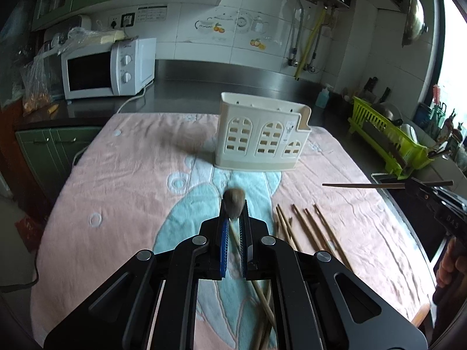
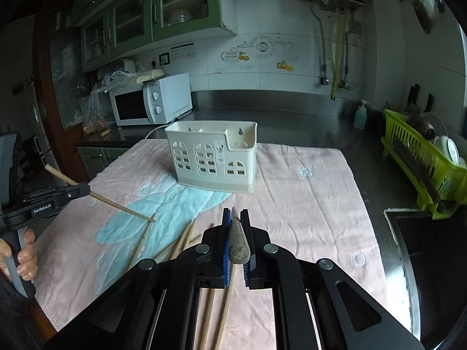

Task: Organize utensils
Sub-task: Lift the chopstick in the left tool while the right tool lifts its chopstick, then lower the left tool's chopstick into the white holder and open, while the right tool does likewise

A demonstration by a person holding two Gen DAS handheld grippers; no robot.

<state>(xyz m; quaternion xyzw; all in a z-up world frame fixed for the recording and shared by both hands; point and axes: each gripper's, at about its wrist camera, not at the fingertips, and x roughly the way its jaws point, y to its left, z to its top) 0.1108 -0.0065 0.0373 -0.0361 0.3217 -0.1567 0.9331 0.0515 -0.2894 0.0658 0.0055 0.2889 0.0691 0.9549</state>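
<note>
Both claws are clamped tight, the left claw [image 1: 233, 221] and right claw [image 2: 235, 227] each gripping one chopstick [image 1: 364, 186] above the bench [image 1: 116, 175], so next comes the carry to the cream utensil holder [image 1: 262, 137], tips tilted down into a compartment.

The utensil holder [image 1: 262, 137] stands on the towel [image 1: 116, 192], loose chopsticks [image 1: 309, 227] lying before it, microwave [image 1: 108, 70] behind left.

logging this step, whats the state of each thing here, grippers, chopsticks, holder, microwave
left gripper: shut on a chopstick, held off the towel
right gripper: shut on a chopstick, also lifted
left chopstick: clamped, tilted, tip low
right chopstick: clamped, about level
loose chopsticks: lying scattered on the towel
utensil holder: upright on the towel, no chopsticks showing in it
towel: spread flat
microwave: door closed
</note>
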